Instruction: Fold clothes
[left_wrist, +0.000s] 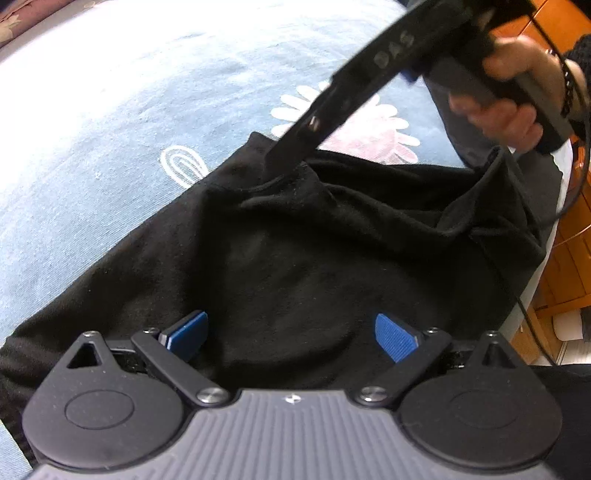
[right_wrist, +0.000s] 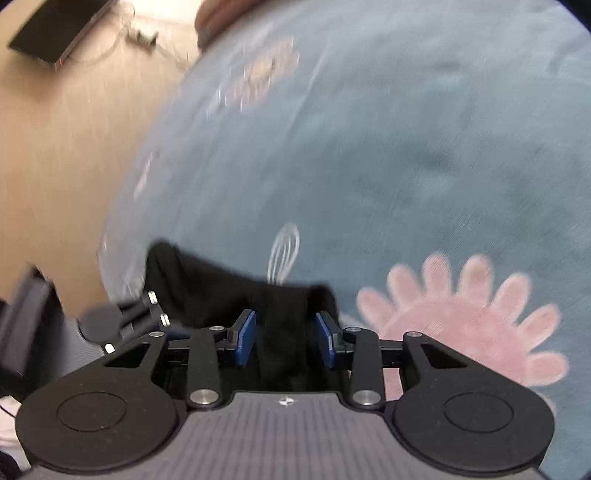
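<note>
A person's hand (left_wrist: 517, 92) grips the handle of the right gripper (right_wrist: 284, 338), angled down so its tip meets the bunched top edge of one black garment (left_wrist: 295, 258). Its blue pads (right_wrist: 245, 338) stand partly apart with black cloth between them; whether they pinch it cannot be told. The left gripper (left_wrist: 291, 332) hovers over the garment's middle, jaws spread wide. The garment lies on a blue flowered bedspread (left_wrist: 110, 110), bare beyond the garment's top edge

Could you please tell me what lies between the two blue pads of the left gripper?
In the left wrist view, only the black garment shows between the open left gripper's blue pads; whether they touch it is unclear.
</note>
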